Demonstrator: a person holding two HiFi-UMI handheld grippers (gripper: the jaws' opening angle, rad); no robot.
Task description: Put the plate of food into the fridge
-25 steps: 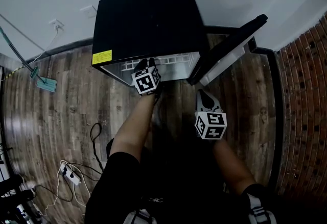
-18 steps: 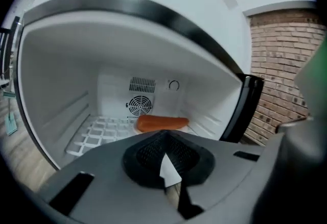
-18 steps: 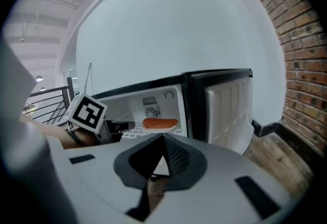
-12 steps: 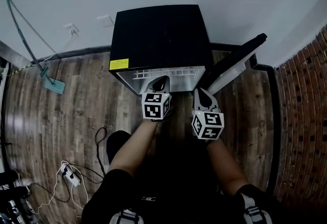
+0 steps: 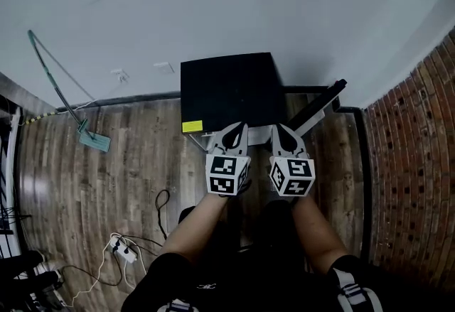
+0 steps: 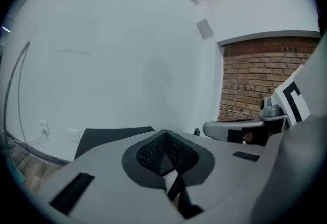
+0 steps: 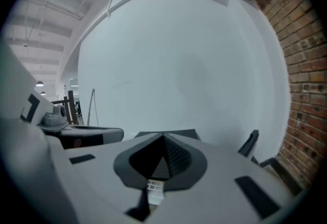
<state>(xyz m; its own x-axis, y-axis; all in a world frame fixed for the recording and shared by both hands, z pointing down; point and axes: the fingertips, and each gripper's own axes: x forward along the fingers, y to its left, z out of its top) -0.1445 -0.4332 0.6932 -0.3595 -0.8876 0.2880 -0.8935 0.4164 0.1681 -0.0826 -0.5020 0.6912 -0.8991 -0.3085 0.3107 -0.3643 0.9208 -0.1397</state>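
The small black fridge stands against the white wall, its door swung open to the right. Both grippers are held side by side above its front edge. My left gripper is shut with nothing between its jaws, and the left gripper view shows its tips meeting over the fridge top. My right gripper is also shut and empty, as the right gripper view shows, with the door edge beyond it. No plate of food shows in any view. The grippers hide the fridge's inside.
A mop leans against the wall at the left. A power strip with cables lies on the wooden floor at lower left. A brick wall bounds the right side, close to the open door.
My left gripper has drawn back out of the fridge opening and now sits level with the right one. The head view has risen, so the fridge looks smaller and farther away.
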